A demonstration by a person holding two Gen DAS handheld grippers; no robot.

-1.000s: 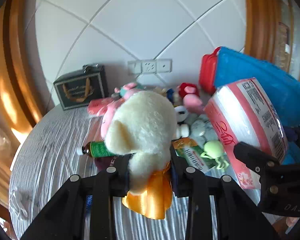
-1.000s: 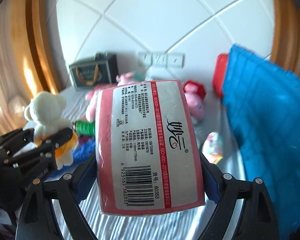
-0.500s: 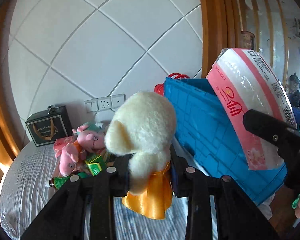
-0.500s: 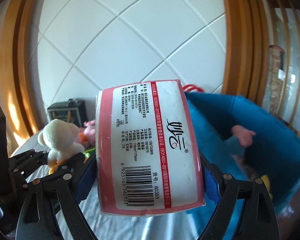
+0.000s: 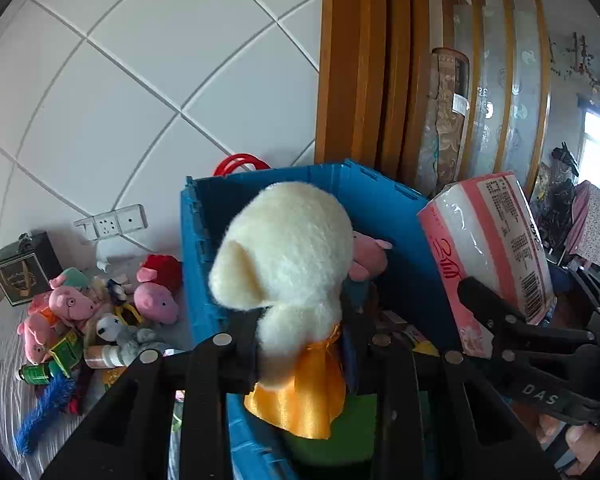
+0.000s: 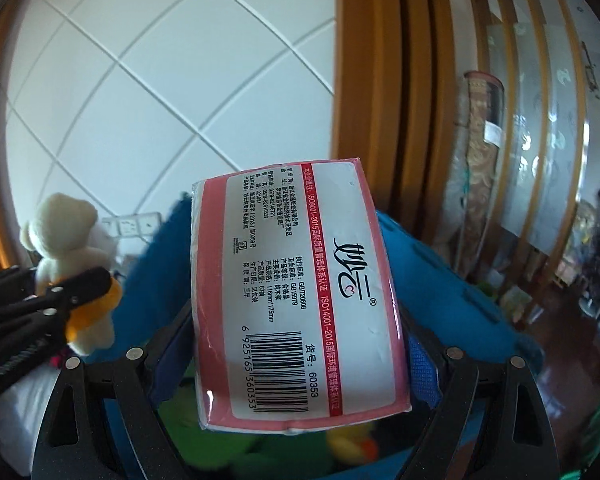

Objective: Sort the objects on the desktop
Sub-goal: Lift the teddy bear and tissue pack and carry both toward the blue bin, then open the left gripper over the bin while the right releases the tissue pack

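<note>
Left wrist view shows the left hand-held gripper squeezing a white plush bear with an orange bow. The bear hangs over the open top of a blue bin. A pink pig toy already lies inside the bin, by the far wall.

Right wrist view shows the right hand-held gripper holding a pink tissue pack tight between its two fingers. The pack is also up in the air over the bin. Something green and something yellow lie blurry at the bottom.

More things wait on the surface to the left of the bin: pink pigs, a red toy, a green bottle, a blue brush and a dark box near the wall.

The step in hand looks like the drop. Both things have been carried to the bin and are not yet let go.

Next, each gripper probably needs to dip a little lower into the bin and then open wide. The bear is soft and light, so it should fall easily. The orange bow might catch on a finger, so a full opening would help. The pack is bigger and fills the whole gap, so it needs room beside the bear. Dropping one at a time may keep the two grippers from bumping, since they sit close together.
</note>
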